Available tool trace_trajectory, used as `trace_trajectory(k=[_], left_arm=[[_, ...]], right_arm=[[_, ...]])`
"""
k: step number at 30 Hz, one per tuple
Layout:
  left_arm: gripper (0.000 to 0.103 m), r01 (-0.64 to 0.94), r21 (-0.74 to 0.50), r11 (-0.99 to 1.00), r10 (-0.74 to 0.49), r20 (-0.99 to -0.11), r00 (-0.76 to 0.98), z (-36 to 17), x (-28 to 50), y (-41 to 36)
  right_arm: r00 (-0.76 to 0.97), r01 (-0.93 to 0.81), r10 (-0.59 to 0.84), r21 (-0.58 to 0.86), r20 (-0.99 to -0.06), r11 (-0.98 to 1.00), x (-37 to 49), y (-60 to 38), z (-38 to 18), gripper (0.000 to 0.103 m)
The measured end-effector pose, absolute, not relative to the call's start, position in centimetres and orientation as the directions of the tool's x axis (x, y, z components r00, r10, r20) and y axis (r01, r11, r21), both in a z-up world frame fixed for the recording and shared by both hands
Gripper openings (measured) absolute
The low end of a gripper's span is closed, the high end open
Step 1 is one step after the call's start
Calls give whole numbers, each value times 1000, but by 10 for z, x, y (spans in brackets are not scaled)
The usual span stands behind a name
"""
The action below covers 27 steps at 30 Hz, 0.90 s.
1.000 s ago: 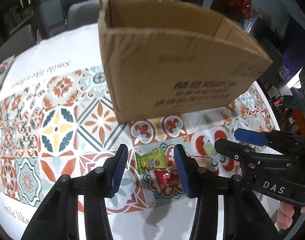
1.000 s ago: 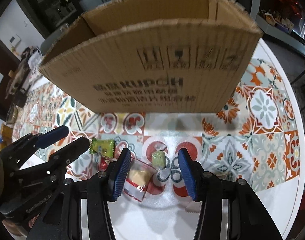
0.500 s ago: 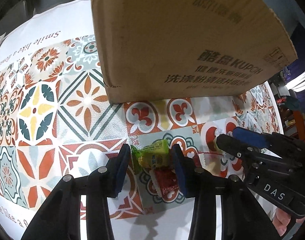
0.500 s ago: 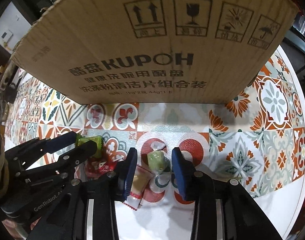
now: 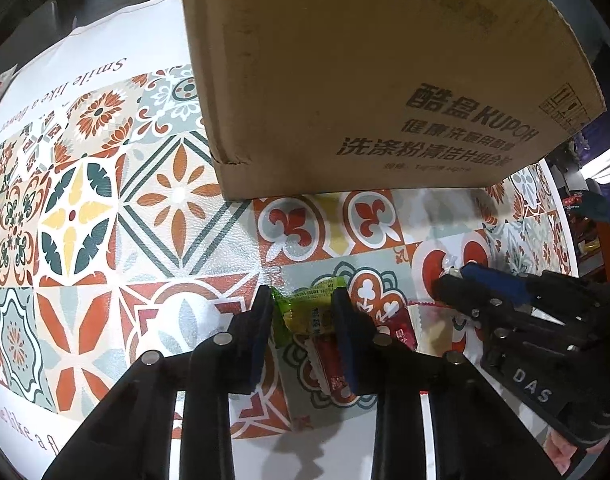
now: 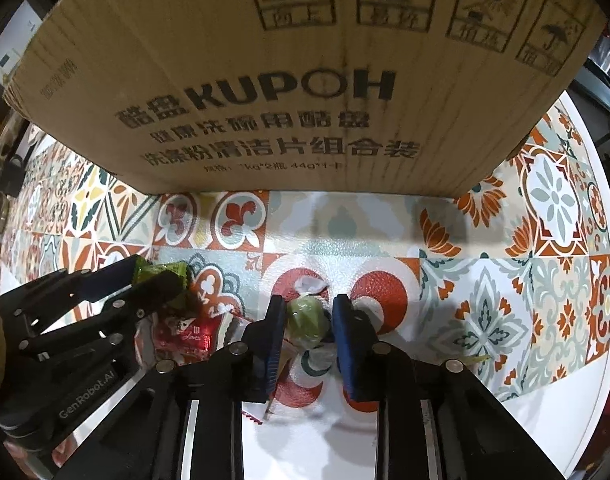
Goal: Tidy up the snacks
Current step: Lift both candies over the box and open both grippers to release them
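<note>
My left gripper is closed on a green snack packet lying on the patterned tablecloth; it also shows in the right wrist view. A red snack packet lies just below it. My right gripper is closed on a round green wrapped candy, with a clear packet partly under its left finger. The right gripper shows at the right of the left wrist view. A brown cardboard box stands just behind the snacks.
The tablecloth covers a round table with a white border; its edge curves at the right. The box wall blocks the far side. Dark furniture and clutter stand beyond the table.
Both grippers have moved down and forward towards the box. Each pair of fingers has narrowed: the left around the green packet, the right around the green candy.
</note>
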<state>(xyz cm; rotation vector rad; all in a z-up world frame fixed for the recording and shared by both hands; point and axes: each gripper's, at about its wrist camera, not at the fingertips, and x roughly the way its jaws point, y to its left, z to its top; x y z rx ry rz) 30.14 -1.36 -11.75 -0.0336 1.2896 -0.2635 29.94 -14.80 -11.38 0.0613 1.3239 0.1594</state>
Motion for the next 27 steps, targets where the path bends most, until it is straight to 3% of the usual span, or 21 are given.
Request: trace_trajectory(k=[12,27], left_arm=[[17,198,-130,972,-187,-936,299,-106,295,-22],[16,225,-109,968,-197,-887,417,-56,279,-13]], right_arm=[[295,-118,129,98,-947,988,294,-143,-106,20],[384,-154,173,122,-907,981,280,-149,-62,20]])
